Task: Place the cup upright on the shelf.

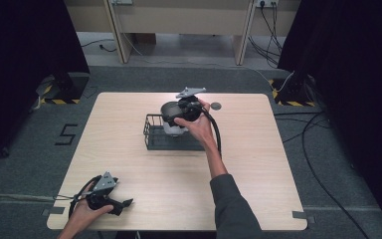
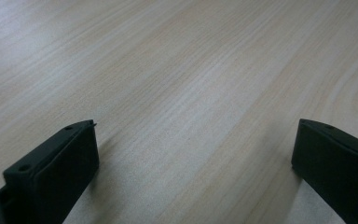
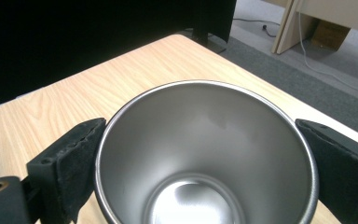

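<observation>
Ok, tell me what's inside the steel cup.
Nothing: the right gripper view shows the steel cup with bare shiny walls and an empty bottom. The nearest part of its floor is cut off by the picture's lower edge.

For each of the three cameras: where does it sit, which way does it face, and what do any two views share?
High view: above the person's side, facing forward and down on the table; both forearms and hand-held grippers show.
Left gripper view: on the left hand-held gripper, facing bare tabletop between spread jaws.
Right gripper view: on the right hand-held gripper, looking into a steel cup between its jaws.
Shared: the cup, seen over the black wire basket from above.
</observation>
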Demonstrator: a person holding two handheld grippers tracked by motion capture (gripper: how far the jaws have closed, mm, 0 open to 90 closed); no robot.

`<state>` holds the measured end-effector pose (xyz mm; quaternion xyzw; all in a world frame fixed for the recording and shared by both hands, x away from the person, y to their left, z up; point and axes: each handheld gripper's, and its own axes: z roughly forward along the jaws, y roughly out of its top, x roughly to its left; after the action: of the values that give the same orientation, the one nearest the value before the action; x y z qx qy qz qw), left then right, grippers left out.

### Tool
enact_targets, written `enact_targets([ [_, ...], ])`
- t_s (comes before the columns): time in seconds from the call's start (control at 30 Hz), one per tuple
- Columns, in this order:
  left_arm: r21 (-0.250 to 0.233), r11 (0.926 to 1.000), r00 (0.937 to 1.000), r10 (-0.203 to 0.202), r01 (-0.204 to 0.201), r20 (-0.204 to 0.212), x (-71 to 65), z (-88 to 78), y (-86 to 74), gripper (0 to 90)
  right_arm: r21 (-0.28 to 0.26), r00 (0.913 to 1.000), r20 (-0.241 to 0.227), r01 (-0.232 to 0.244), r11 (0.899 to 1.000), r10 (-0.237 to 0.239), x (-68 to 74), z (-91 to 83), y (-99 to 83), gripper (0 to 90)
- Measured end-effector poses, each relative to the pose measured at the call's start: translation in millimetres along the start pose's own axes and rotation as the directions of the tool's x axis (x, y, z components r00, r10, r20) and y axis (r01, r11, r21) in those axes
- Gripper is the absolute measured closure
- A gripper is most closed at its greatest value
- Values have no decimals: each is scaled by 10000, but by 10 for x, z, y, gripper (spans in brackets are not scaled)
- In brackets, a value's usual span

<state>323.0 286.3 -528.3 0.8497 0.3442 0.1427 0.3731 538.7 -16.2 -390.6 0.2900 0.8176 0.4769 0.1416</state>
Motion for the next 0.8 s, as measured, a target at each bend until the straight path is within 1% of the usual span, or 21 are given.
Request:
enact_targets([
  [0.1, -2, 10000, 10000, 1, -1, -1, 0, 0, 0, 0, 44, 10000, -61, -20, 10000, 21, -18, 17, -36, 60],
  [0.23, -1, 10000, 10000, -14, 14, 9, -1, 0, 0, 0, 305, 9999, -88, 54, 9995, -51, -35, 71, -105, 59],
  [0.37, -1, 10000, 10000, -13, 13, 8, -1, 0, -1, 0, 245, 9999, -136, 9, 9997, -6, -51, 80, -137, 57],
  [0.4, -2, 10000, 10000, -14, 14, 8, -1, 0, -1, 0, 298, 9998, -191, 14, 9996, -9, -55, 79, -144, 57],
  [0.47, -2, 10000, 10000, -16, 16, 8, -1, 0, -1, 0, 402, 9997, -217, 106, 9991, -98, -62, 74, -149, 56],
  [0.63, -1, 10000, 10000, -12, 12, 3, -1, 0, -1, 0, 535, 9998, -213, 67, 9985, -56, -78, 64, -154, 56],
  [0.67, -1, 10000, 10000, -13, 13, 4, -2, 0, -1, 0, 538, 9998, -190, 96, 9985, -86, -77, 62, -151, 56],
  [0.7, -1, 10000, 10000, -12, 12, 3, -1, 0, 0, 0, 532, 9997, -68, 235, 9983, -231, -62, 57, -135, 48],
  [0.8, 0, 10000, 10000, -12, 12, 4, -1, 0, -1, 0, 442, 9995, 4, 328, 9985, -328, -51, 47, -108, 40],
])
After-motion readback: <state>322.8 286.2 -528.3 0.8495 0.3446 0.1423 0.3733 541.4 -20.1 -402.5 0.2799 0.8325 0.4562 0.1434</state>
